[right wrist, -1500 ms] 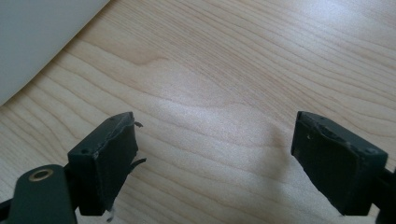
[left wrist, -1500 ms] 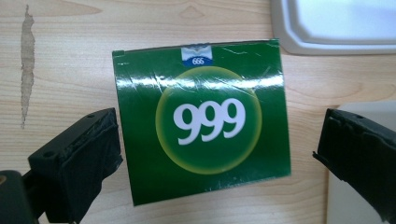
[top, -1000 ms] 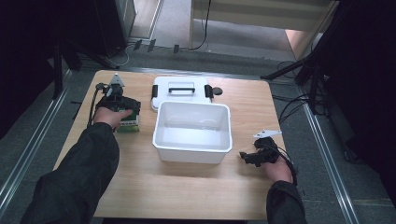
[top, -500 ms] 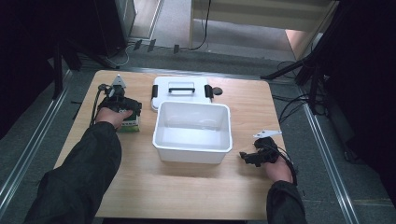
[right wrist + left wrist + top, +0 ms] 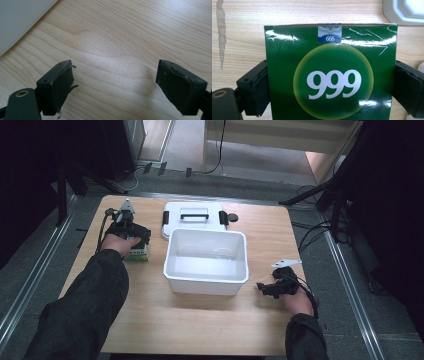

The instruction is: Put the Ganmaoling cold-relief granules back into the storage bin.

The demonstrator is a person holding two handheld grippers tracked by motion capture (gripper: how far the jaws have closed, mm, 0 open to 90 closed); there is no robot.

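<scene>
Near the left edge of the desk [image 5: 150, 330], the left tool [image 5: 330, 82] has its two black jaws pressed against the opposite sides of a green box [image 5: 329, 75], the glossy carton marked 999. The jaws stand spread about as wide as the box and touch it on both flanks, so the grip looks firm. In the high view the same box [image 5: 138, 254] lies flat on the wood under the hand, just beside the left wall of the white bin [image 5: 172, 265] but apart from it. Seizing it across its narrow width, from above, looks like the way to lift it without tipping and carry it over the bin's rim.

The bin sits open in the middle of the desk, and nothing clear can be made out inside it. Its white lid [image 5: 192, 215], with a dark handle and dark side clips, lies flat behind it toward the far edge, out of the way so that the opening is free. A small dark round thing [image 5: 232, 217] lies just right of the lid; what it is cannot be told.

Toward the right edge, the right tool [image 5: 115, 85] rests low over bare wood with its jaws wide apart and nothing between them. It lies near the bin's right front corner, probably waiting to steady the bin or fetch the lid
</scene>
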